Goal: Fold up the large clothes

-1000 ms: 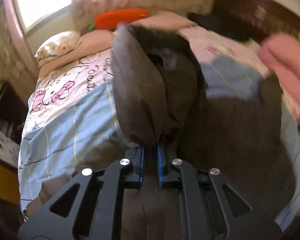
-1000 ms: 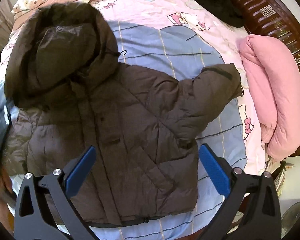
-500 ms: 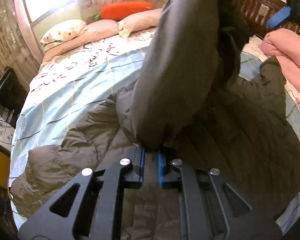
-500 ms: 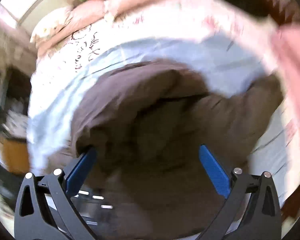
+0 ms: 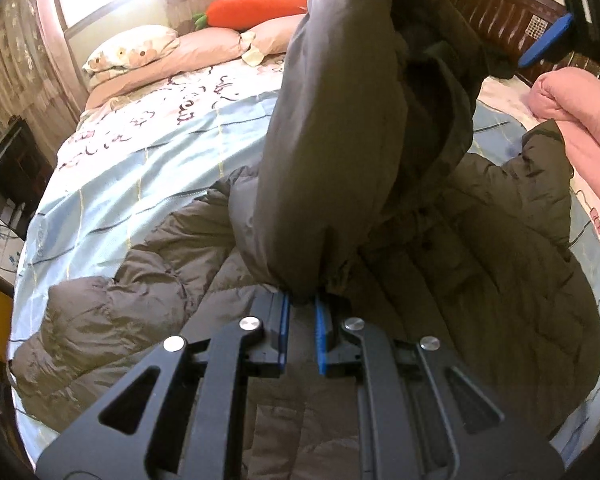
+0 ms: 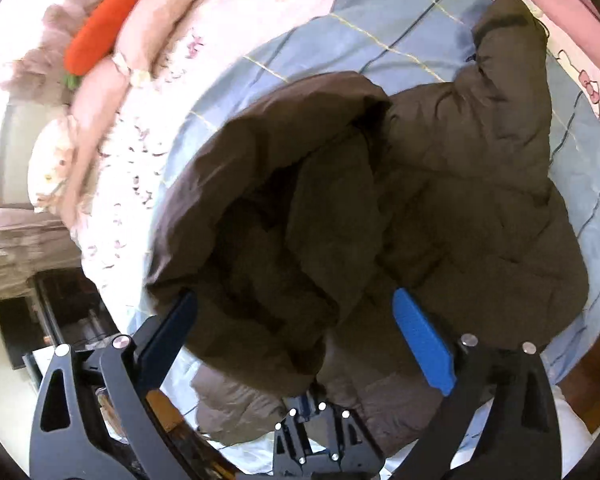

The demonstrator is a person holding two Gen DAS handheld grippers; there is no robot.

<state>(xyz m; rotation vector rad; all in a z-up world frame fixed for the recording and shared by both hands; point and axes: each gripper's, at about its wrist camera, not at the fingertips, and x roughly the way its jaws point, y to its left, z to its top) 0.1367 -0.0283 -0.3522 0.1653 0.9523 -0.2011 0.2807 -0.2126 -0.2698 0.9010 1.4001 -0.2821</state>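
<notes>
Between left tongs [image 5: 301, 307]: jacket hood [image 5: 332, 168].

The jacket [image 5: 480, 280] lies spread on the bed [image 5: 112, 184], filling the middle of it. Its hood [image 5: 340, 152] stands lifted above the body of the jacket, pinched at its lower edge between the jaws of the left gripper [image 5: 301, 320] at 6 o'clock in the left wrist view. One sleeve [image 5: 96, 320] lies at 8 o'clock on the bedspread, the other sleeve [image 5: 548, 184] reaches toward 2 o'clock. Behind the jacket, at 11 o'clock, pillows [image 5: 188, 52] line the far edge, with a carrot toy [image 5: 256, 8] on them. A rolled quilt [image 5: 580, 128] lies at 3 o'clock beside the headboard [image 5: 504, 12]. The right gripper [image 6: 296, 344] hangs above the hood, jaws wide apart.
</notes>
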